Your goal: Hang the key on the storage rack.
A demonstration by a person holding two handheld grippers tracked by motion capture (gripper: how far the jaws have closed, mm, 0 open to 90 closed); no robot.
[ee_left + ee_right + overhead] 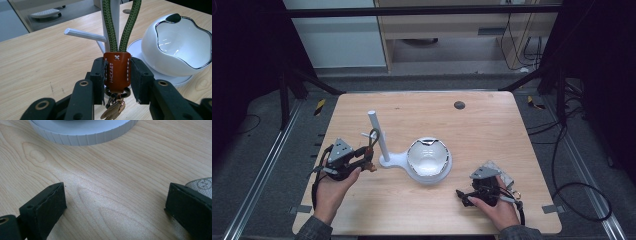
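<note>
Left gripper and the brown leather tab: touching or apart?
Touching. In the left gripper view, the left gripper has both pads pressed against the sides of the leather tab.

The green cord loop (121,25) runs past the top edge.

On the table (492,130), the stand (378,137) rises left of centre, its post upright and a peg pointing toward the left edge. The bowl (428,159) sits just right of the post, on the stand's base. The key strap (117,70) hangs before the post, between the left gripper (362,162) jaws, near the left edge. The right gripper (464,197) rests by the front right corner, before the bowl.
</note>
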